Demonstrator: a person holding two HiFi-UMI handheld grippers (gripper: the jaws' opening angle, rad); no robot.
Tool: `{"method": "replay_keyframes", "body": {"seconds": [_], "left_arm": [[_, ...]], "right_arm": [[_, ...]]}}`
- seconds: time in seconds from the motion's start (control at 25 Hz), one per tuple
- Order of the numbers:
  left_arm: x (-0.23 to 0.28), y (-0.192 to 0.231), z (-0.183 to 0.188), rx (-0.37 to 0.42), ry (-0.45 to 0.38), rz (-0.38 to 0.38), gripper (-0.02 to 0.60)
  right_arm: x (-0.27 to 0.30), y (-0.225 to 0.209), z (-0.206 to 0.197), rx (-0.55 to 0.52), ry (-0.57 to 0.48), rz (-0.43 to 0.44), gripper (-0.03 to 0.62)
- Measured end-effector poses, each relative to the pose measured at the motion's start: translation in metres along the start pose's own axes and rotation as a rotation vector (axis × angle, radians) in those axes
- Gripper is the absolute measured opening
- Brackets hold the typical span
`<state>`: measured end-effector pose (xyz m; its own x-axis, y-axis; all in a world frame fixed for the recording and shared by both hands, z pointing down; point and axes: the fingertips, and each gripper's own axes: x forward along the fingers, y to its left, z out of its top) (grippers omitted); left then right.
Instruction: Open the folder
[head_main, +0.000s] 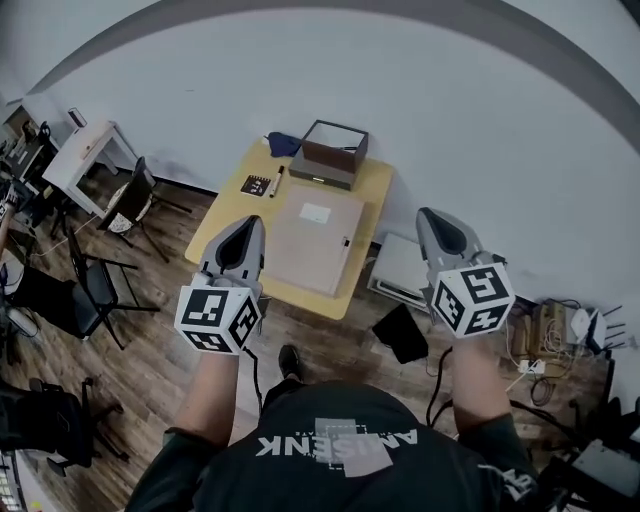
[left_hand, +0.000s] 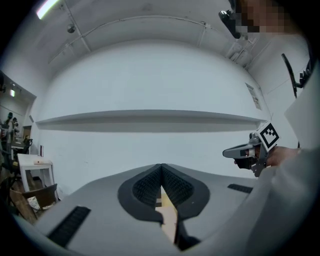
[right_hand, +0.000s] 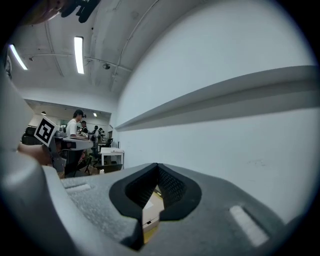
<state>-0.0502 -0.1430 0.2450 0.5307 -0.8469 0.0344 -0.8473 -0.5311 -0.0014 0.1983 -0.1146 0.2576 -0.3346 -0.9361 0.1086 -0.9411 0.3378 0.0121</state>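
A closed beige folder (head_main: 313, 243) with a small white label lies flat on the yellow table (head_main: 224, 212) in the head view. My left gripper (head_main: 243, 228) is held level above the table's near left edge, jaws shut and empty. My right gripper (head_main: 432, 220) is shut too, out past the table's right side, over the floor. In the left gripper view the left gripper (left_hand: 161, 166) shows closed pads, with the right gripper (left_hand: 250, 150) at the right. The right gripper (right_hand: 157, 166) has its pads together in its own view, a strip of the table (right_hand: 152, 202) below them.
At the table's far end stand an open grey box (head_main: 329, 153), a blue cloth (head_main: 282, 143), a pen (head_main: 277, 181) and a small marker card (head_main: 256, 185). Chairs (head_main: 128, 200) stand to the left, a white box (head_main: 399, 267) and cables (head_main: 545, 335) on the floor to the right.
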Motion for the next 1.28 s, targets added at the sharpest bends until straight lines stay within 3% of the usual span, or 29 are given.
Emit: {"method": "replay_keyframes", "body": {"seconds": [0.36,0.72,1.08,1.28], "left_arm": [[0.058,0.076,-0.003,0.008,0.02,-0.074,0.002],[0.091,0.124,-0.013,0.016,0.03,-0.146,0.002],[0.108,0.143,-0.023,0.027,0.04,-0.208,0.002],[0.114,0.142,-0.022,0.018,0.057,-0.166,0.002]], "right_arm": [[0.058,0.01,0.015,0.019,-0.005,-0.116,0.005],[0.096,0.025,0.016,0.027,0.009,-0.218,0.005],[0.114,0.022,0.014,0.021,0.043,-0.326,0.005],[0.118,0.011,0.018,0.027,0.031,-0.289,0.019]]}}
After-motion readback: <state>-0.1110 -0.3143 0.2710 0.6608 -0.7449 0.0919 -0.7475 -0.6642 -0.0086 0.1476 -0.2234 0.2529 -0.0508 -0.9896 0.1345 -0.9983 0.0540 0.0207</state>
